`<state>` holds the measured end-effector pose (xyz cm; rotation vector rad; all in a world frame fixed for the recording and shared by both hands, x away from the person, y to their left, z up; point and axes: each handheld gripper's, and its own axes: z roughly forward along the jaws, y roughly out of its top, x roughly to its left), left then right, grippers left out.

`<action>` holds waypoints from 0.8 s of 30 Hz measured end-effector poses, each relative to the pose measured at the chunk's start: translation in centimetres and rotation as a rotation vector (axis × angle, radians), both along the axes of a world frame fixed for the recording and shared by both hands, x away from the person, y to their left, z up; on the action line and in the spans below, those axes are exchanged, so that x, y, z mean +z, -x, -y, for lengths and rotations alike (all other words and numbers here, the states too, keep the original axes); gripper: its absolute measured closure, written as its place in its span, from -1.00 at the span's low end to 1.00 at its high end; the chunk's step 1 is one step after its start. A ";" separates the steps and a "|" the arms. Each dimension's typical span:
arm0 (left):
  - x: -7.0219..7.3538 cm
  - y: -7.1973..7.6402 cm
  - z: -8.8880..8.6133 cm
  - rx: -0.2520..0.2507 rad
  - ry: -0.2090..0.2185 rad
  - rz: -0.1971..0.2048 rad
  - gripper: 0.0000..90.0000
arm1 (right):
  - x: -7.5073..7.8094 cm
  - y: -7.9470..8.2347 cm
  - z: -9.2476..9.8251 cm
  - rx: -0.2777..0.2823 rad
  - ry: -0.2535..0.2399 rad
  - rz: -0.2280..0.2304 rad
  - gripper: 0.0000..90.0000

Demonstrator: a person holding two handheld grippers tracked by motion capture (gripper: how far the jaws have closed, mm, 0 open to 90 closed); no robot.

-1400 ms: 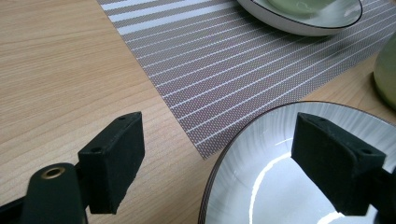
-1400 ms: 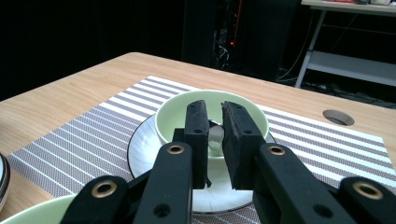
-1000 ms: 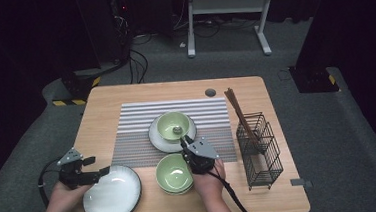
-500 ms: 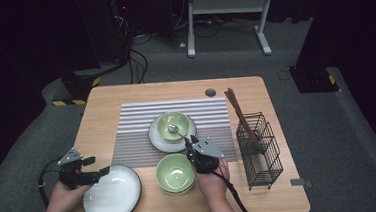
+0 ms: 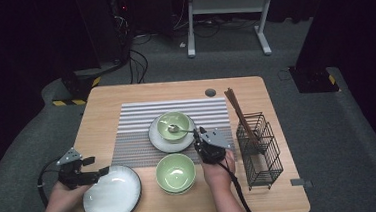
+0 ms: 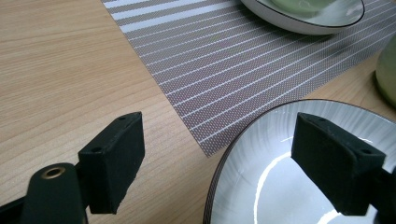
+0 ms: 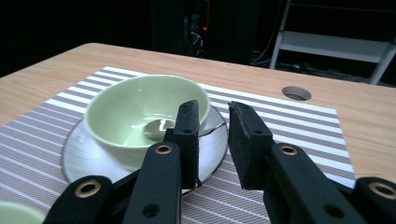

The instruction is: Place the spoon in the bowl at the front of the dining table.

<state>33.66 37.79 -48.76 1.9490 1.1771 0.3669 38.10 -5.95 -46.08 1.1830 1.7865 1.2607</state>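
Right gripper (image 7: 212, 135): jaws just opening, narrow gap, nothing between them; spoon (image 5: 176, 129) rests in bowl (image 7: 135, 109) mid-mat. Left gripper (image 6: 233, 158): jaws wide, straddling plate (image 6: 280, 154) rim at table's near-left corner, not gripping.

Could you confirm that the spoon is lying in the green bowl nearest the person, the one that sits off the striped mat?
Not quite: the spoon lies in the far green bowl, which stands on the plate on the striped mat. The near green bowl, off the mat, holds nothing. The high view shows this, and the right gripper view shows the spoon's handle over that bowl's rim.
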 end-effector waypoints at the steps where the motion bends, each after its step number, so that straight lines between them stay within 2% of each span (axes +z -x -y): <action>1: 0.0 0.0 0.0 -0.001 -0.001 0.000 -0.61 | 0.0 -0.1 0.1 -0.005 0.000 -0.001 0.62; 6: 0.0 0.0 -0.1 0.002 0.000 0.001 -0.61 | 0.1 -0.4 0.2 -0.009 -0.006 -0.005 0.59; 14: 0.0 0.0 0.0 0.001 0.001 -0.001 -0.61 | 0.5 1.2 0.2 0.004 -0.026 0.011 0.55; 18: 0.0 0.0 0.3 -0.005 0.001 -0.001 -0.61 | 0.8 1.9 0.2 -0.003 -0.016 0.026 0.63; 24: -0.1 -0.1 0.3 -0.007 -0.002 -0.002 -0.61 | 1.1 2.5 0.0 0.010 0.006 0.024 0.89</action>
